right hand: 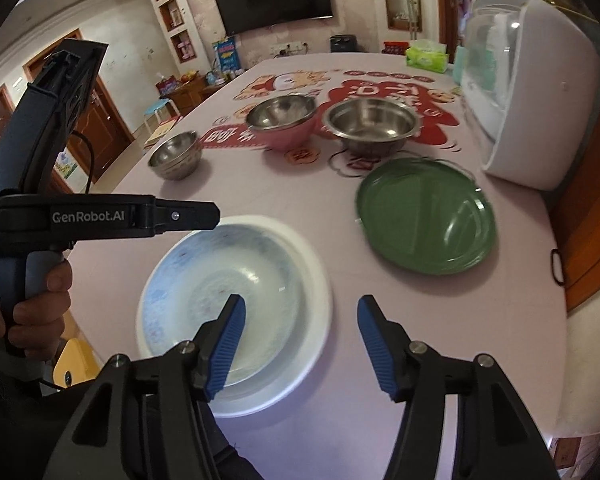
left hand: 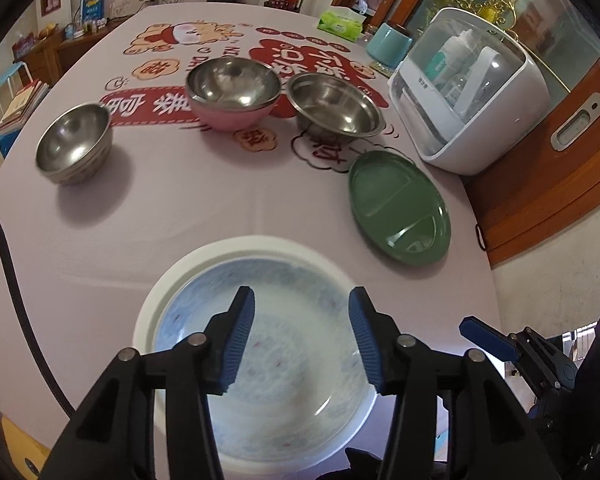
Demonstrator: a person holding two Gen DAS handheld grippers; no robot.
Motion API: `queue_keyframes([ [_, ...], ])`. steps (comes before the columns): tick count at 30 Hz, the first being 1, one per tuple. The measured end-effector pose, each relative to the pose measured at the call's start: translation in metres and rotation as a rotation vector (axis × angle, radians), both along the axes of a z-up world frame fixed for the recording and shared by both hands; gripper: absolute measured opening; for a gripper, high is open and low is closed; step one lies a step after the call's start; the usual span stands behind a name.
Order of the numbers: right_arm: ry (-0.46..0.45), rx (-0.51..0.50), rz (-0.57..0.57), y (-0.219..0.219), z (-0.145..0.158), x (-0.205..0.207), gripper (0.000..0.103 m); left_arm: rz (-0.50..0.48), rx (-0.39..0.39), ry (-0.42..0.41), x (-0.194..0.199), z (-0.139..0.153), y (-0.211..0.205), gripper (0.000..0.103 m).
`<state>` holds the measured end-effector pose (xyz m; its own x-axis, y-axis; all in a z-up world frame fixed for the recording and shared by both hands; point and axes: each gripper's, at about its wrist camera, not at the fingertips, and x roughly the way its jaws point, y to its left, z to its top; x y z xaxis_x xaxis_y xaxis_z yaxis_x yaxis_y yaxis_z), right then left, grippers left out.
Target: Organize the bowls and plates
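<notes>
A blue-patterned dish (left hand: 300, 360) sits nested in a white plate (left hand: 160, 292) at the near edge of the table. My left gripper (left hand: 302, 296) hovers above it, open, with nothing between its pads. My right gripper (right hand: 300, 304) is open too, over the right rim of the white plate (right hand: 320, 320) and the dish (right hand: 220, 272). A green divided plate (left hand: 398, 208) (right hand: 426, 216) lies to the right. Farther back stand a steel bowl (left hand: 232, 84) inside a pink bowl (left hand: 228, 120), a steel basin (left hand: 334, 106) and a small steel bowl (left hand: 74, 142).
A white domed appliance (left hand: 472, 100) stands at the table's right edge, with a teal cup (left hand: 390, 44) and a tissue box (left hand: 340, 22) behind it. A hand (right hand: 40, 304) holds the left gripper's handle. The table drops off just right of the green plate.
</notes>
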<state>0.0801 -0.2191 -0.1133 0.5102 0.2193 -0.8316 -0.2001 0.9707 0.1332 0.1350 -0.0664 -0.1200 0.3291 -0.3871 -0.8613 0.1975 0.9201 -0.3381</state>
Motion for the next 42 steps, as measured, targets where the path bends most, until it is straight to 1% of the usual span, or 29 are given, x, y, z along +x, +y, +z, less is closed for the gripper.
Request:
queue_keyframes([
  [5, -0.025, -0.007, -0.050, -0.023, 0.001, 0.007, 0.060, -0.009, 0.008, -0.022, 0.013, 0.006, -0.025, 0.059],
  [14, -0.037, 0.013, -0.148, -0.068, -0.004, 0.021, 0.061, -0.040, 0.023, -0.035, 0.032, 0.009, -0.060, 0.062],
  [19, -0.050, 0.027, -0.200, -0.088, -0.006, 0.030, 0.061, -0.054, 0.036, -0.036, 0.040, 0.007, -0.074, 0.063],
  [24, -0.042, 0.028, -0.256, -0.105, -0.012, 0.041, 0.061, -0.063, 0.044, -0.037, 0.050, 0.001, -0.085, 0.063],
  [27, -0.039, 0.039, -0.287, -0.115, -0.018, 0.046, 0.061, -0.074, 0.047, -0.035, 0.058, -0.005, -0.093, 0.063],
  [30, -0.023, 0.053, -0.314, -0.125, -0.027, 0.054, 0.061, -0.092, 0.032, -0.031, 0.066, -0.013, -0.099, 0.063],
  [36, 0.005, 0.072, -0.341, -0.138, -0.046, 0.065, 0.061, -0.119, 0.030, -0.001, 0.084, -0.035, -0.115, 0.063],
  [39, 0.011, 0.079, -0.332, -0.141, -0.055, 0.070, 0.061, -0.139, 0.051, 0.035, 0.094, -0.052, -0.126, 0.063],
  [42, 0.004, 0.077, -0.333, -0.144, -0.061, 0.073, 0.061, -0.145, 0.053, 0.062, 0.100, -0.065, -0.133, 0.063],
])
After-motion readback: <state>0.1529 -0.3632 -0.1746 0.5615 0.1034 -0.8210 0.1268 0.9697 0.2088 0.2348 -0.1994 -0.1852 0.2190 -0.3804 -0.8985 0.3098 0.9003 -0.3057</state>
